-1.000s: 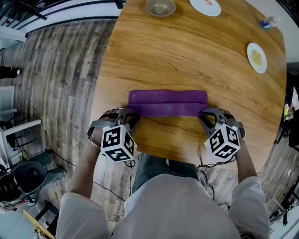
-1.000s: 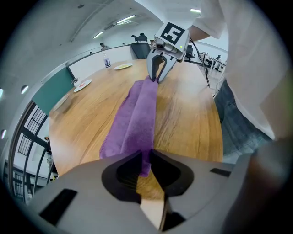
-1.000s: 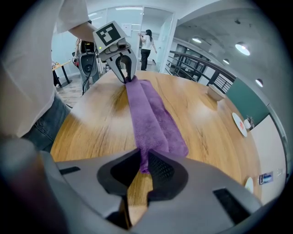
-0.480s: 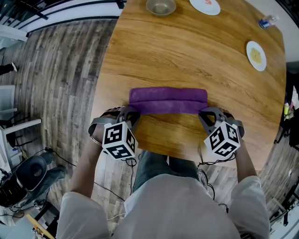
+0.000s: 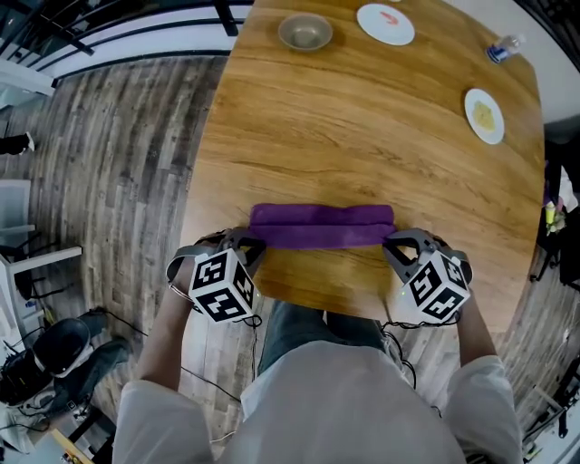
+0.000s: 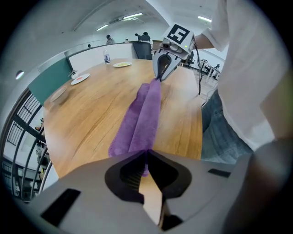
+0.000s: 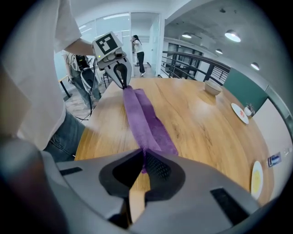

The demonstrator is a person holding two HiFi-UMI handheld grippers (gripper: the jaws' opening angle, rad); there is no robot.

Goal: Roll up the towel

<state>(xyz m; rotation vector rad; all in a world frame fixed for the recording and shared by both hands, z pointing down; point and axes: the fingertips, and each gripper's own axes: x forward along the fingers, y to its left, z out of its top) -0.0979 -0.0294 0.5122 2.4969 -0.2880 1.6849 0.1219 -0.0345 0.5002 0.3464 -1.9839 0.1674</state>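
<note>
Just one purple towel (image 5: 322,226) here, folded into a long strip near the front edge of the table (image 5: 362,136). Its long axis runs side to side, parallel to that edge. Two claws are pinching it, left gripper (image 5: 252,245) on the left end and right gripper (image 5: 391,244) on the right end. Further back: two plates (image 5: 385,24) (image 5: 485,115), one bowl (image 5: 304,32), one bottle (image 5: 504,47).

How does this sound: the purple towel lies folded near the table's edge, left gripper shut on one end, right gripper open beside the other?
Not quite. The right gripper is not open: the right gripper view shows its jaws shut on the other end of the purple towel. The rest stands.
</note>
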